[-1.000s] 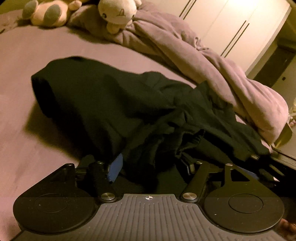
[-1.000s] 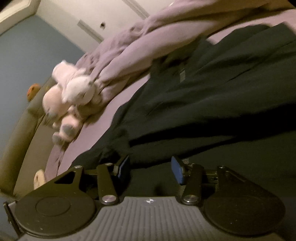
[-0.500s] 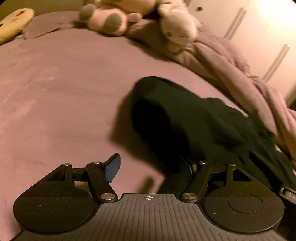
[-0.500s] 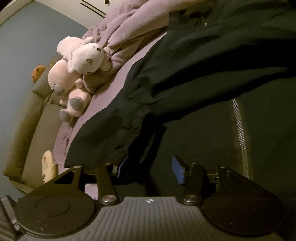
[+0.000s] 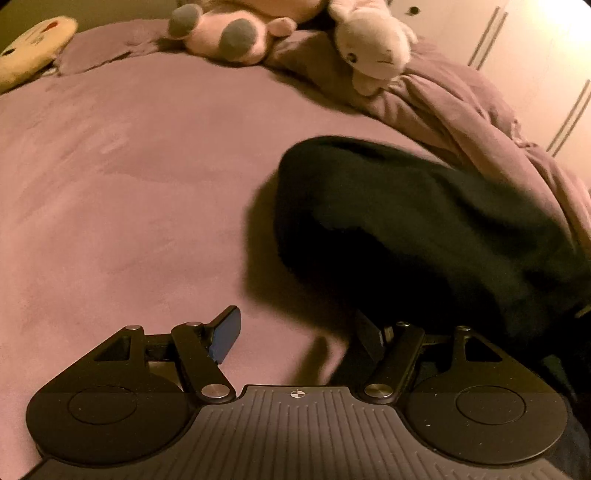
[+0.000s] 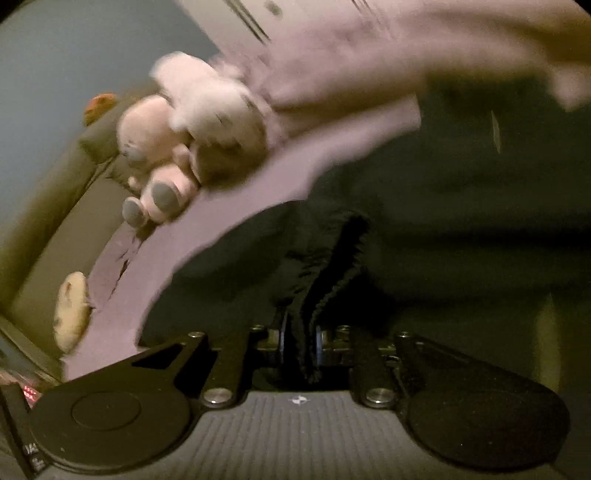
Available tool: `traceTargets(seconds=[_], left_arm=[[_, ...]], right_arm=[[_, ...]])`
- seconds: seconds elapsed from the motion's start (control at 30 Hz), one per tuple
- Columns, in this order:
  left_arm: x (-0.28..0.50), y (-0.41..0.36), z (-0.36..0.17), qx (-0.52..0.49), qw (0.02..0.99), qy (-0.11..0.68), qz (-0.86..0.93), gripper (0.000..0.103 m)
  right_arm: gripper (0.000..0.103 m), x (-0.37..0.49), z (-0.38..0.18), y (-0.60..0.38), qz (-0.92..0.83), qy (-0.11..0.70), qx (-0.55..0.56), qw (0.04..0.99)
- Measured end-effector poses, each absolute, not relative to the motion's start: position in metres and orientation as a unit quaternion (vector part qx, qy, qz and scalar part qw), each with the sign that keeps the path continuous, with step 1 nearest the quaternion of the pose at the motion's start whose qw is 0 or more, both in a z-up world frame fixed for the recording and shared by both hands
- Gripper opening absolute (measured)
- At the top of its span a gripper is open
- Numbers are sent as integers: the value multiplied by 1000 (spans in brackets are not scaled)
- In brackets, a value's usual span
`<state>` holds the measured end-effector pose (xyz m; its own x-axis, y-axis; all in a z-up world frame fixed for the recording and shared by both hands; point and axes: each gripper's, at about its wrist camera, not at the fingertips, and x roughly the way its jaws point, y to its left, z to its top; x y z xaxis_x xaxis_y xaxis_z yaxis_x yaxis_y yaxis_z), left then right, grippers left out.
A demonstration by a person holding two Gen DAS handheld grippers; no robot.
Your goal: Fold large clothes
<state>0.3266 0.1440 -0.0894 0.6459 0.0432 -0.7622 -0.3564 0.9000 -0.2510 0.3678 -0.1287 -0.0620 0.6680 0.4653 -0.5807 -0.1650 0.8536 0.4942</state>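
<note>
A large black garment (image 5: 406, 221) lies bunched on the purple bed sheet (image 5: 129, 184), at the right of the left wrist view. My left gripper (image 5: 295, 328) stands open over bare sheet just left of the garment's edge, with nothing between its fingers. In the blurred right wrist view the black garment (image 6: 443, 221) fills the right half. My right gripper (image 6: 301, 338) is closing, its jaws nearly together, and a gathered fold of the black fabric is pinched between the pads.
Two plush toys (image 5: 229, 33) (image 5: 373, 48) sit at the head of the bed. A rumpled purple blanket (image 5: 461, 110) runs along the far right side before white wardrobe doors (image 5: 517, 37). A yellow cushion (image 5: 29, 48) lies far left.
The right gripper's jaws have closed from wide apart onto a fold of the black garment, and its view has swung. The left gripper has shifted left off the garment onto bare sheet, still open.
</note>
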Motion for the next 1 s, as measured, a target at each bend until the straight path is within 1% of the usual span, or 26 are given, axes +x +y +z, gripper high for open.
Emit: traceTargets(seconds=[0.13,0.2,0.27,0.4,0.47,0.53,0.57,0.6,0.7,0.77,0.87,0.9,0.93,0.97,1.0], left_arm=[[341,118,-83,-167,896,403,85,75],[352,102,-83,-156,898,406,71,75],[363,86,-88,-143,896,417,59,76],[379,61,-99,-121,892,434,39,76],[383,54,-102,-103,894,434,40,76],[386,50,-104,-91,895,435,42,76],[388,52,-106,-90,894,436,43,76],[389,52,-107,-89,894,437,45,76],[387,49,-108,-89,892,440,51,76],[390,48,-108,-87,891,442,50,76],[392,45,-108,-78,891,445,51,76],[393,44,-108,-77,890,445,52,76],[394,44,-108,-78,891,445,54,76],[394,45,-107,-78,891,444,58,76],[394,45,-105,-78,892,441,63,76]], right_arm=[[13,359,-8,-170,123,291,128,940],[13,355,4,-203,77,269,108,954],[13,356,1,-241,31,272,119,954],[14,363,-33,-313,-33,311,170,934],[17,363,-53,-337,-40,333,214,917],[27,360,-70,-355,-40,346,258,901],[35,359,-77,-360,-41,346,270,897],[39,358,-82,-362,-39,345,286,893],[43,356,-97,-363,-19,347,332,877],[44,360,-103,-358,-10,347,333,877],[44,366,-105,-352,-1,346,325,880],[40,367,-104,-353,-2,345,323,881],[33,368,-102,-351,-4,345,317,884],[19,366,-98,-351,-6,342,307,888],[19,366,-91,-347,-9,340,288,895]])
